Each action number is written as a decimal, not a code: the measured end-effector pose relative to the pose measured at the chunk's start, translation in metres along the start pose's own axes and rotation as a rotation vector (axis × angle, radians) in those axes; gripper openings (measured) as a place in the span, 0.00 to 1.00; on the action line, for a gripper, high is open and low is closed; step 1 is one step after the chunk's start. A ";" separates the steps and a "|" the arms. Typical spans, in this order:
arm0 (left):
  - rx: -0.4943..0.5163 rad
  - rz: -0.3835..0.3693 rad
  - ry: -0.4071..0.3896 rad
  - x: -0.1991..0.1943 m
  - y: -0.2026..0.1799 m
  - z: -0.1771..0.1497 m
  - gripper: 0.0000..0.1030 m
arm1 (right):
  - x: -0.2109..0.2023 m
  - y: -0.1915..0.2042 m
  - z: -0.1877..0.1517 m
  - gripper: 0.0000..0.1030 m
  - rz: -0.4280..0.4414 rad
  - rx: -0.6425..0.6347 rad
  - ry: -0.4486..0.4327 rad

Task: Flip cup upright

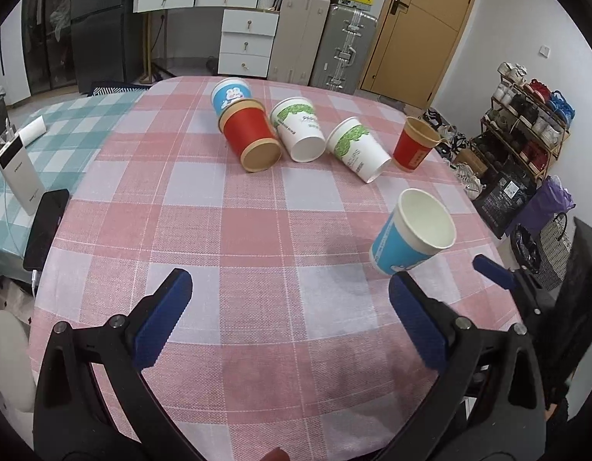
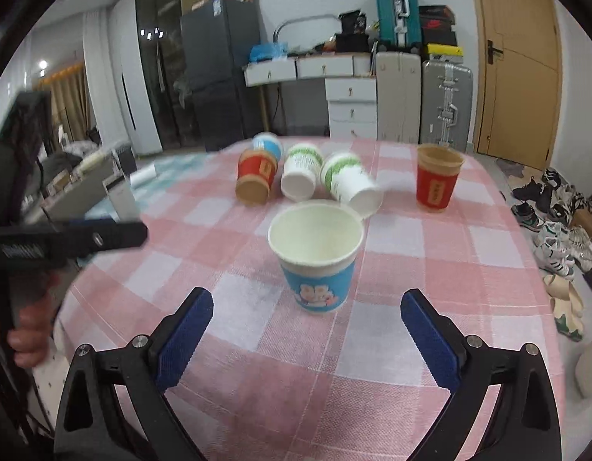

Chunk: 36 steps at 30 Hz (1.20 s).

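Observation:
A blue paper cup (image 2: 317, 257) stands upright on the pink checked tablecloth (image 2: 430, 330), just ahead of my open right gripper (image 2: 307, 342) and apart from its fingers. It also shows in the left wrist view (image 1: 413, 236), to the right of my open, empty left gripper (image 1: 288, 319). A red cup (image 1: 415, 144) stands upright at the far right. A red cup (image 1: 250, 136), two white-and-green cups (image 1: 300, 130) (image 1: 359, 150) and a blue cup (image 1: 230, 94) lie on their sides at the far middle.
A white power bank (image 1: 17, 173) and a black phone (image 1: 46, 226) lie on the teal cloth at the left. Drawers, suitcases and a door stand behind the table. A shoe rack (image 1: 526, 123) and bags are off the right edge.

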<state>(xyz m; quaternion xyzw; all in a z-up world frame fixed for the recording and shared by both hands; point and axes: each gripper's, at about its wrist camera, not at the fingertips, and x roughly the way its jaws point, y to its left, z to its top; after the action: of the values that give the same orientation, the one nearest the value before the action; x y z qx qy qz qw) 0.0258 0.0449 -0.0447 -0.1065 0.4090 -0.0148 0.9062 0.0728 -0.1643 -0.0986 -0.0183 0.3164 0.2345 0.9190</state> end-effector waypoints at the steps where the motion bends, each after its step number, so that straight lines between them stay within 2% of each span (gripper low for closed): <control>1: 0.008 0.009 -0.012 -0.004 -0.004 0.000 0.99 | -0.012 -0.002 0.004 0.98 0.014 0.009 -0.029; 4: 0.023 0.005 -0.041 -0.016 -0.014 -0.002 0.99 | -0.045 -0.002 0.013 0.99 0.038 0.013 -0.115; 10: 0.060 0.007 -0.099 -0.039 -0.035 -0.001 0.99 | -0.091 -0.007 0.025 1.00 0.059 0.054 -0.209; 19: 0.115 0.001 -0.169 -0.065 -0.069 -0.002 0.99 | -0.124 -0.019 0.029 1.00 0.126 0.103 -0.229; 29: 0.117 -0.033 -0.171 -0.075 -0.081 -0.008 0.99 | -0.130 -0.012 0.027 1.00 0.106 0.064 -0.242; 36: 0.099 -0.038 -0.149 -0.069 -0.074 -0.005 0.99 | -0.130 -0.010 0.026 1.00 0.081 0.046 -0.249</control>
<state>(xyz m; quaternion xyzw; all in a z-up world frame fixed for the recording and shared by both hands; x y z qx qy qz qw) -0.0192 -0.0205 0.0177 -0.0703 0.3372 -0.0440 0.9378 0.0023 -0.2229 -0.0023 0.0449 0.2055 0.2644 0.9412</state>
